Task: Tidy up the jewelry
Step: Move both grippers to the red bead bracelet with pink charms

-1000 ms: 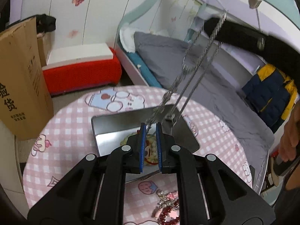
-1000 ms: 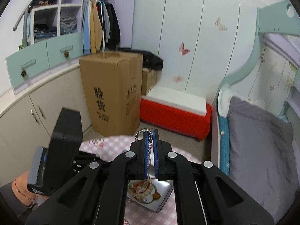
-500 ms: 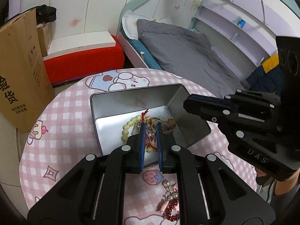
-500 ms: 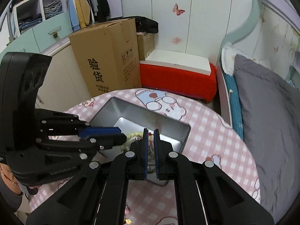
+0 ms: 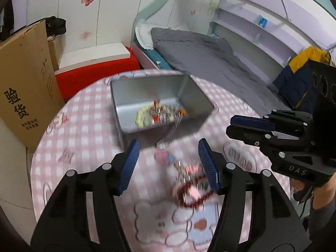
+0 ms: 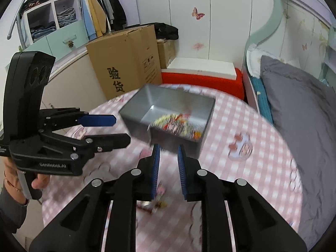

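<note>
A grey metal box [image 5: 147,92] [image 6: 168,98] stands on the round pink checked table [image 5: 84,130] [image 6: 262,157]. A heap of jewelry [image 5: 159,114] [image 6: 178,124], with pale beads, red bits and a silver chain, lies inside it. A red bead bracelet with pink charms [image 5: 194,191] lies on the table in front of the box, between my left fingers. My left gripper [image 5: 168,163] is open and empty above the table. My right gripper [image 6: 169,168] is open and empty, just before the box. More small jewelry [image 6: 155,201] lies under it, blurred.
A cardboard box [image 5: 23,88] [image 6: 126,63] stands on the floor beside the table. A red bench with a white top [image 5: 94,63] [image 6: 201,73] is behind it. A bed with grey bedding [image 5: 205,63] [image 6: 298,109] runs along the right.
Both grippers held the silver chain over the box, lowered it in and opened. Both have pulled back from the box; the chain lies in the box.
</note>
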A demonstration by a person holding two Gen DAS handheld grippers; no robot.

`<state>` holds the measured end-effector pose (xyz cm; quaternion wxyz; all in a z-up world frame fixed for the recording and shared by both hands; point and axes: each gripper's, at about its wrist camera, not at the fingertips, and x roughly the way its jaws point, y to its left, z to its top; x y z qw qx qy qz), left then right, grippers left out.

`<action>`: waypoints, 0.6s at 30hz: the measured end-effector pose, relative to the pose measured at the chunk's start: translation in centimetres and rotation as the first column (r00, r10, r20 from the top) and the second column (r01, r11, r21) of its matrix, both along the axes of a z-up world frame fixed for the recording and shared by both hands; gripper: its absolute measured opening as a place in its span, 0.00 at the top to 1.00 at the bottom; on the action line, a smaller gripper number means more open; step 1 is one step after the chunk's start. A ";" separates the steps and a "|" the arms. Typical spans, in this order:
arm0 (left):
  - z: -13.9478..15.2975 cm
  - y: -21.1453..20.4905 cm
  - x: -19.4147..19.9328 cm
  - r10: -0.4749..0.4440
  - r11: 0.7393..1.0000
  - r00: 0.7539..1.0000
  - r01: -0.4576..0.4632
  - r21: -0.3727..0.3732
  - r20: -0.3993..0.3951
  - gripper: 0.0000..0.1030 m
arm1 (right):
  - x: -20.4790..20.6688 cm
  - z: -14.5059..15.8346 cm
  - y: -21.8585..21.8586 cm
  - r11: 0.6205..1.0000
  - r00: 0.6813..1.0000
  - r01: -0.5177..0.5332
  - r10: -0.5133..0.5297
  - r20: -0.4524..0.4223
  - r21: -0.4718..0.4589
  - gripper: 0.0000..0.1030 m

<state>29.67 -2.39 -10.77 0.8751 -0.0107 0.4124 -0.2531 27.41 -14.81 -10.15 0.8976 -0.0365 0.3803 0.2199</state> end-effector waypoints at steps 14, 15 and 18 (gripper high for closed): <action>-4.5 -1.2 -3.5 -0.021 1.000 0.992 0.023 0.014 -0.122 0.61 | -4.8 -4.3 -1.3 0.996 0.996 0.037 -0.030 -0.081 0.076 0.82; -4.6 -1.3 -3.5 -0.022 1.000 0.991 0.024 0.015 -0.129 0.63 | -4.9 -4.4 -1.3 0.996 0.996 0.037 -0.031 -0.082 0.081 0.81; -5.4 -1.4 -3.4 -0.019 0.999 0.988 0.024 0.026 -0.155 0.66 | -5.2 -4.7 -1.5 0.996 0.996 0.041 -0.034 -0.083 0.084 0.80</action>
